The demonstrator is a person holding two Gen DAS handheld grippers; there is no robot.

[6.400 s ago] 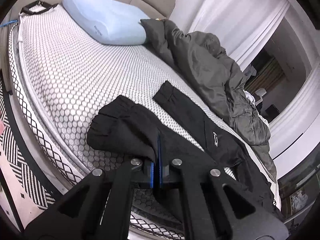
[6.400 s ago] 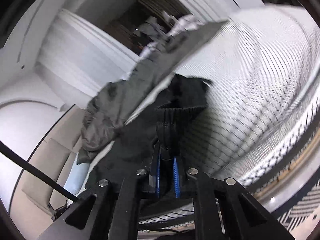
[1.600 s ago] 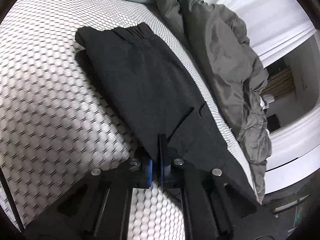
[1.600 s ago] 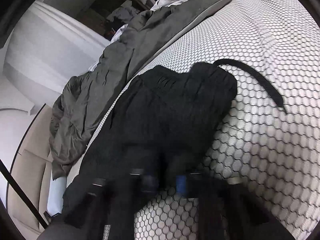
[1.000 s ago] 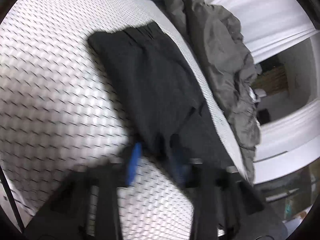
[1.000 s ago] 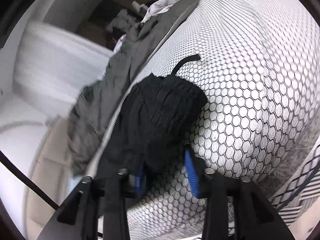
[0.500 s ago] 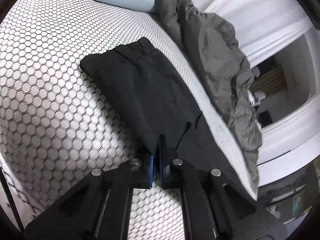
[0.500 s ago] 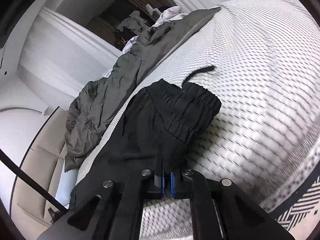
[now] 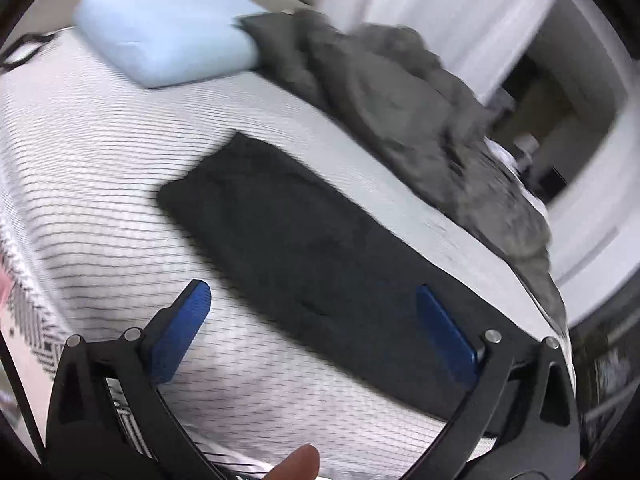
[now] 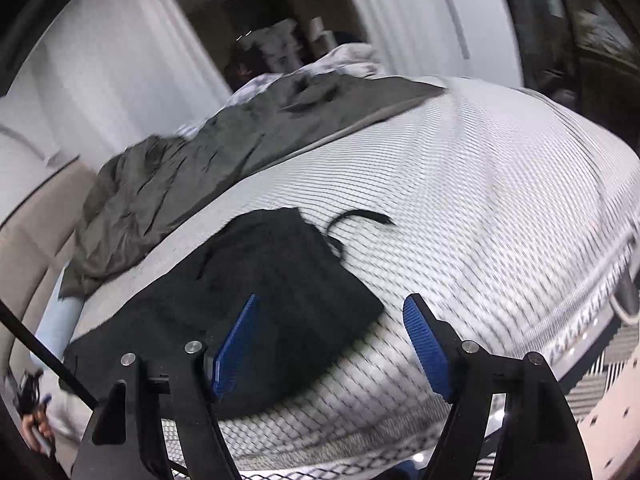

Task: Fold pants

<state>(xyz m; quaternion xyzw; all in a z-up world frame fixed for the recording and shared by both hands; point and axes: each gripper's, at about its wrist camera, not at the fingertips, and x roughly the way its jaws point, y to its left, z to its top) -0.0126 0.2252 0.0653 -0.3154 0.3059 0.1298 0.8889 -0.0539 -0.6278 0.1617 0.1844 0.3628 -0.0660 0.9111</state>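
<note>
1. Two handheld grippers hang above one bed; both views are motion-blurred.
2. Left gripper (image 9: 312, 308): black frame, blue ribbed pads, jaws opening and spread wide. Nothing is pinched between them; the pads (image 9: 182, 330) stand clear of the cloth below.
3. Right gripper (image 10: 330, 320): same build, jaws opening, moderately wide. Its blue pads (image 10: 426, 346) grip nothing; the near corner of the cloth shows in the gap beneath.
4. Black folded pants (image 9: 304, 256) lie flat on the white mattress with the black honeycomb mesh cover (image 9: 80, 168), forming one long band running from the near right to the far left in the left wrist view.
5. In the right wrist view the pants (image 10: 256, 280) sit near the bed's front edge, and a thin black drawstring (image 10: 360, 216) curls out from their far end onto the mesh.
6. Crumpled grey quilt (image 9: 400, 100) lies along the far side of the bed, just beyond the pants and apart from them.
7. Pale blue foam pillow (image 9: 160, 36) rests at the far left, touching the quilt's end.
8. A fingertip (image 9: 298, 462) shows at the bottom edge of the left view.
</note>
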